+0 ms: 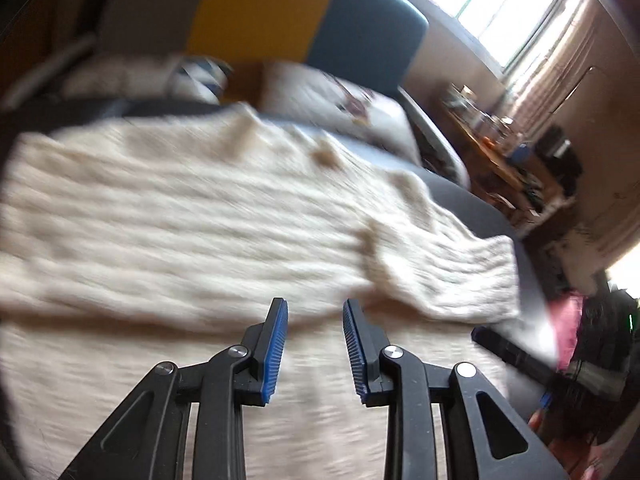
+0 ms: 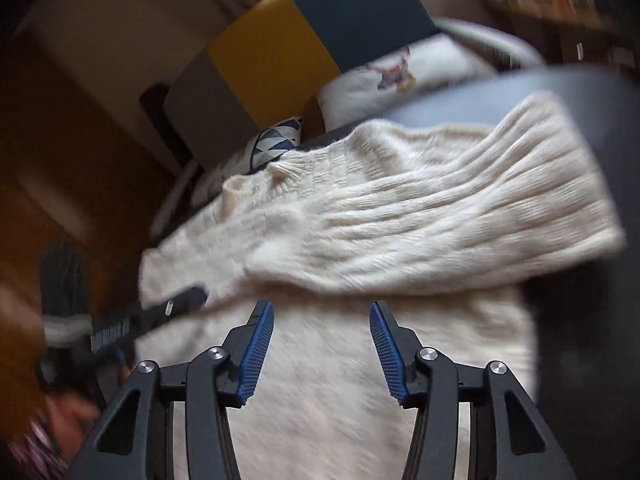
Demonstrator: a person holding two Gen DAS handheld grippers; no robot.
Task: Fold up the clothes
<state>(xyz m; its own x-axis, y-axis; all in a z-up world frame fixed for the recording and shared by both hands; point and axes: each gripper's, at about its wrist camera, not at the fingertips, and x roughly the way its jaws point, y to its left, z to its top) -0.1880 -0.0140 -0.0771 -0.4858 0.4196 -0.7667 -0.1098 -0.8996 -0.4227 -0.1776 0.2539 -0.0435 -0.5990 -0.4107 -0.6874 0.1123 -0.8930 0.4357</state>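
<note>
A cream ribbed knit sweater (image 1: 192,216) lies spread on a dark grey-blue bed surface (image 1: 472,204), with one sleeve (image 1: 448,272) folded across its body. In the right wrist view the same sweater (image 2: 320,380) shows the sleeve (image 2: 440,208) laid over it. My left gripper (image 1: 315,320) hovers open just above the sweater's near part, nothing between its blue pads. My right gripper (image 2: 322,324) is open too, over the sweater body below the folded sleeve. The left gripper's fingertip (image 2: 176,304) shows as a dark bar at the sweater's left edge. Both views are motion-blurred.
A headboard in grey, yellow and teal (image 1: 264,8) stands behind white pillows (image 1: 336,100). A cluttered wooden table (image 1: 504,160) and a bright window (image 1: 492,4) are at the right. A person's sleeve (image 2: 36,452) shows at lower left.
</note>
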